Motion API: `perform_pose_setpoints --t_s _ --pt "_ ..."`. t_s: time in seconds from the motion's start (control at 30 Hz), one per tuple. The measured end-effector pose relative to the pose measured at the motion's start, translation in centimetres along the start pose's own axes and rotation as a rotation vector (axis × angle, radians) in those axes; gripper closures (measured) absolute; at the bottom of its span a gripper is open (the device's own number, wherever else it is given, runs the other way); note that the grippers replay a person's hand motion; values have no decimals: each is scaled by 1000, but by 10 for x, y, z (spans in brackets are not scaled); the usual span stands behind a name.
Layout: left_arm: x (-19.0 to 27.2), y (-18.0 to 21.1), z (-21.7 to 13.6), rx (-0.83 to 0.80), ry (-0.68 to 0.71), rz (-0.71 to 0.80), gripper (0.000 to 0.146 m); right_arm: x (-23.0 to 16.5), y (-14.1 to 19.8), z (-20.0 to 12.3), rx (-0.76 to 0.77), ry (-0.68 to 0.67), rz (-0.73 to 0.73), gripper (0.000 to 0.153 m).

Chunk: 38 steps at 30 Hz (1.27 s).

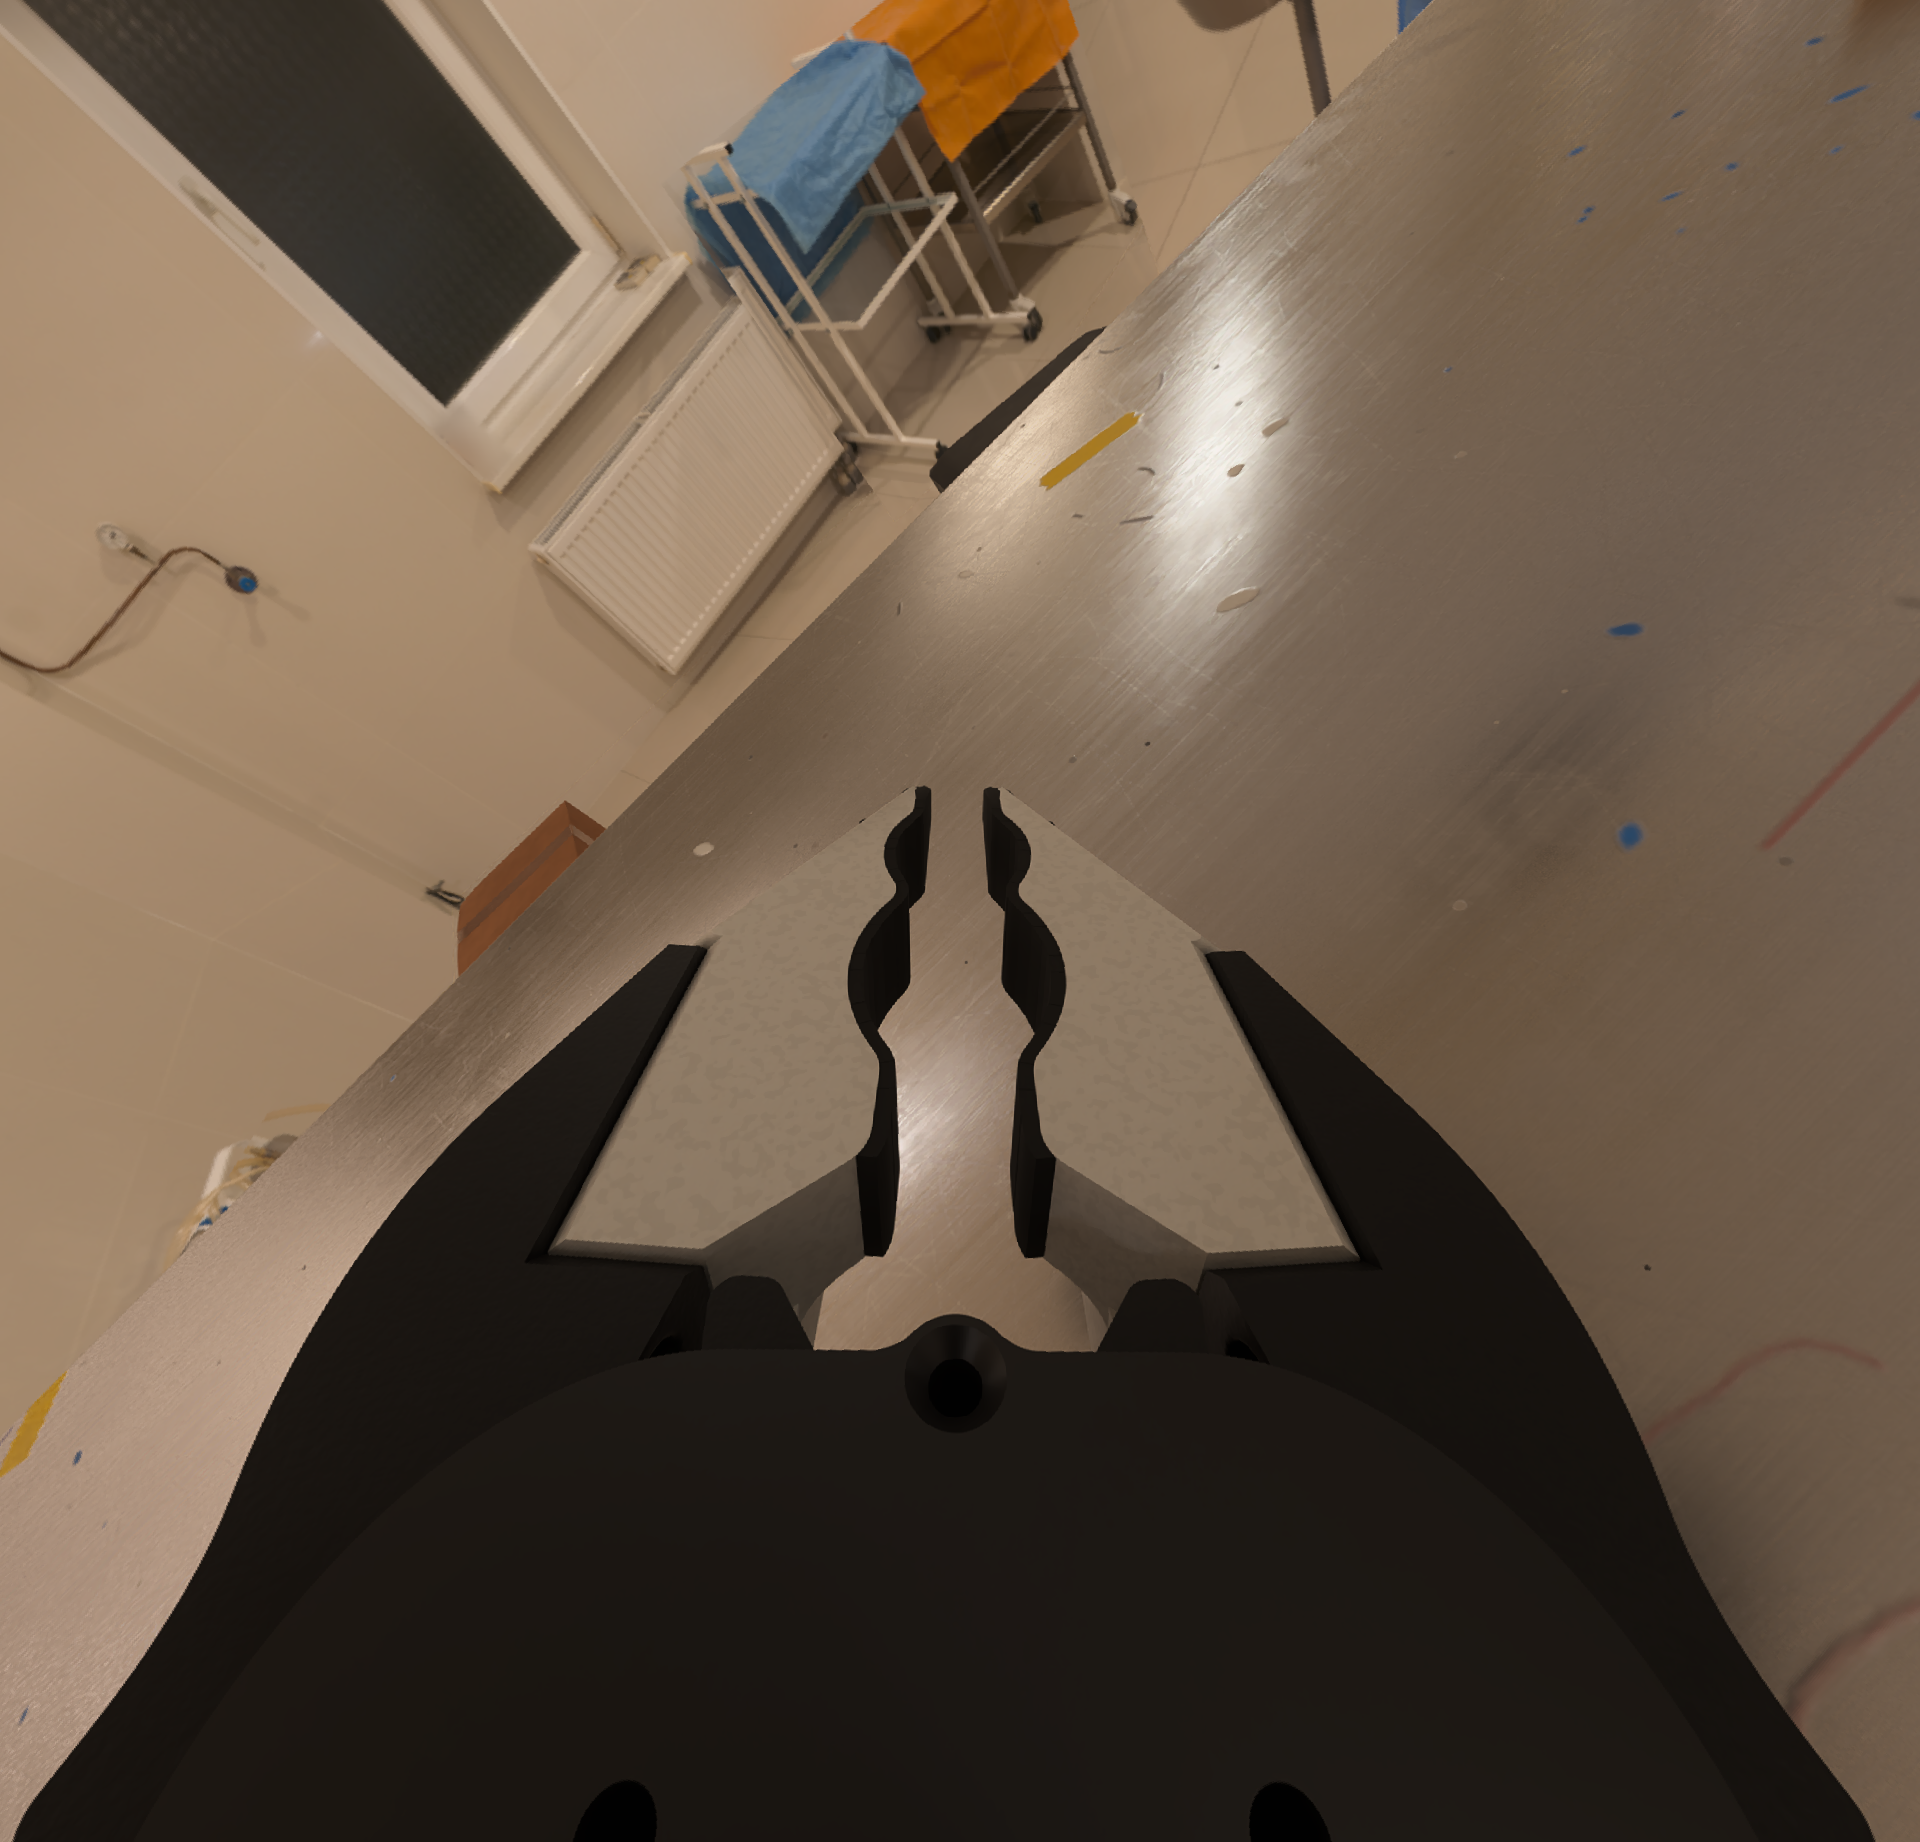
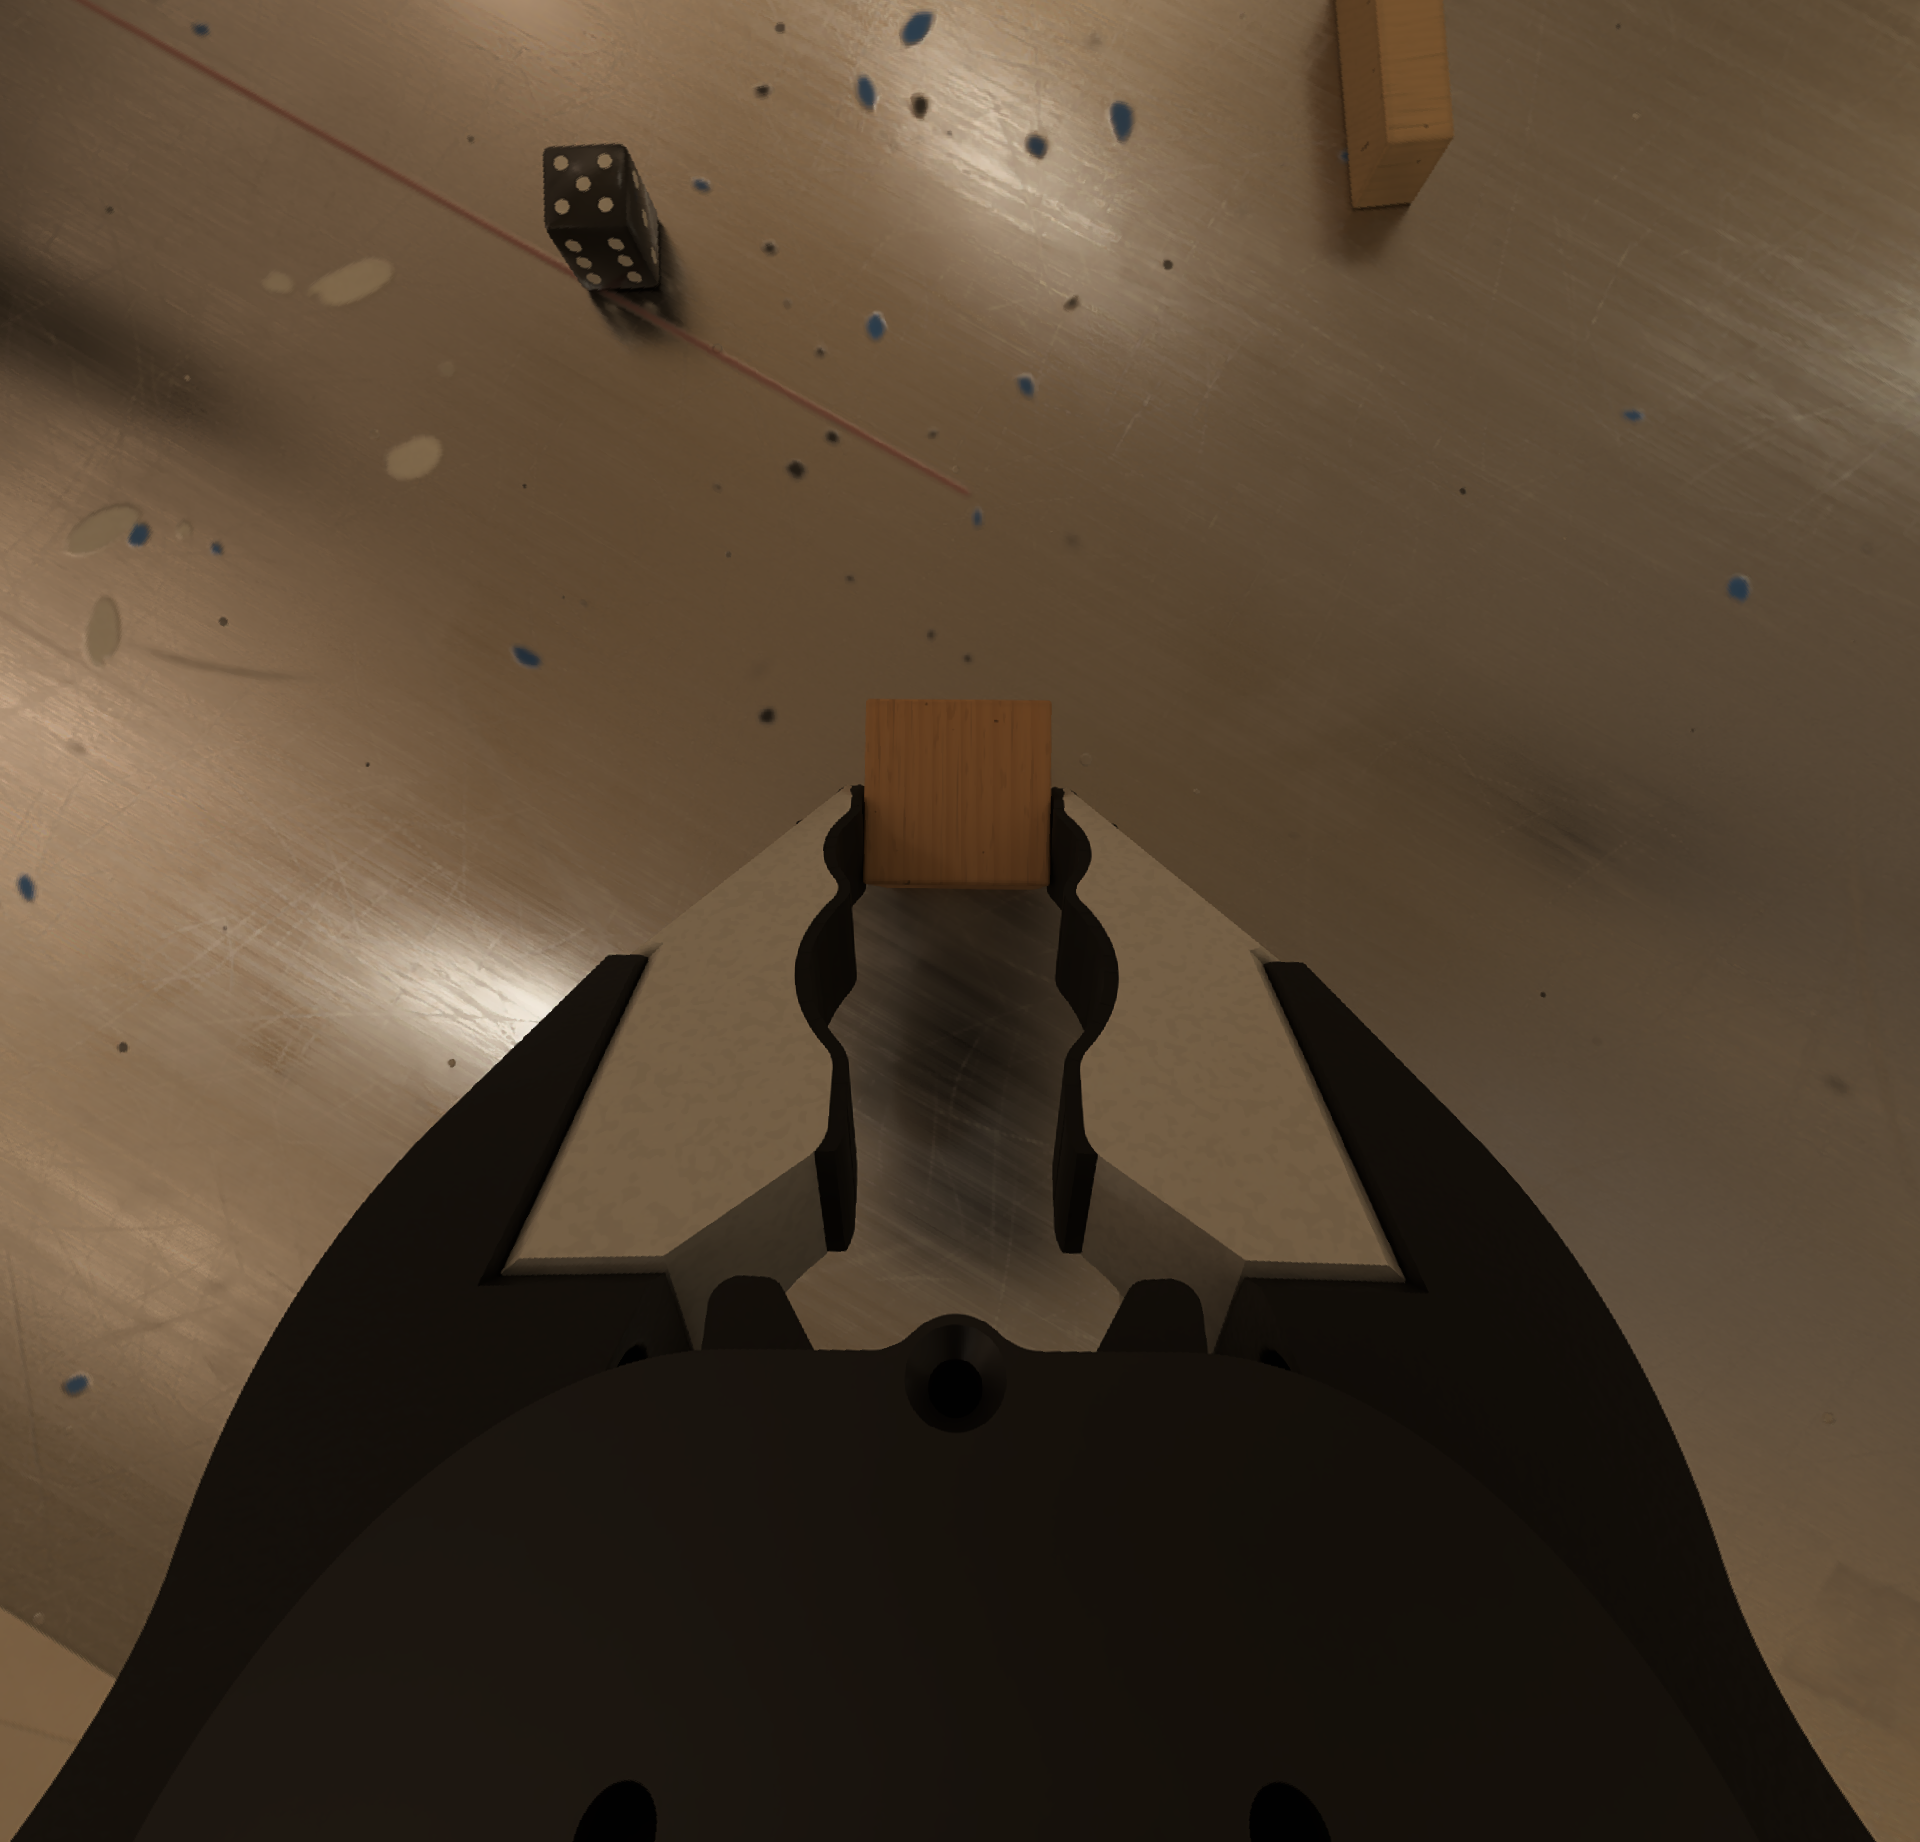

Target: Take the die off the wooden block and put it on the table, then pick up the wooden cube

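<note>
In the right wrist view, my right gripper (image 2: 957, 800) is shut on the wooden cube (image 2: 957, 753), its fingertips pressing on the cube's left and right sides. The cube is held above the metal table (image 2: 1455, 753), with a dark shadow below it. The black die (image 2: 601, 218) with white pips lies on the table, far to the upper left of the cube. A longer wooden block (image 2: 1392, 67) stands on the table at the upper right. In the left wrist view, my left gripper (image 1: 956, 800) is shut and empty over the table (image 1: 1455, 649), with a narrow gap between its tips.
The table's edge (image 1: 790, 649) runs diagonally through the left wrist view. Beyond it are a white radiator (image 1: 696, 483), a dark window (image 1: 291, 140), wire trolleys with blue (image 1: 821, 140) and orange covers (image 1: 977, 36), and a brown box (image 1: 520, 883). Paint specks dot the table.
</note>
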<state>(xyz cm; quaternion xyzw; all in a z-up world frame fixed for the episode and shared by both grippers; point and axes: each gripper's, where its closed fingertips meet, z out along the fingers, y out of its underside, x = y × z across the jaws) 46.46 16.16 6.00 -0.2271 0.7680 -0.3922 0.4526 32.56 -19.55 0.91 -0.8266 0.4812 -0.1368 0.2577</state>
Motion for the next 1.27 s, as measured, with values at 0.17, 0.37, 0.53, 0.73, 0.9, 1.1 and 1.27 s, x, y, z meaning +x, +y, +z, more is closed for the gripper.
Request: perform_pose_setpoints --t_s 0.17,0.37,0.53,0.73,0.9,1.1,1.27 --pt "0 -1 -1 9 3 -6 136 -3 -2 1 -5 -7 1 118" --pt "0 -2 -2 17 10 -7 136 -8 -2 1 -27 -7 -11 118" --pt "0 -3 -2 26 11 -11 136 -11 -4 -1 -29 -12 -17 118" --pt "1 -3 -3 30 13 -8 136 -21 -6 -5 -14 -45 -35 118" --pt "1 -4 -4 40 13 -6 136 -27 0 -8 -36 -57 -56 118" --pt "1 -3 -3 33 15 -10 136 -34 9 -12 -46 -65 -62 118" --pt "1 -4 -4 39 11 -7 136 -41 17 -14 -83 -89 -103 118"
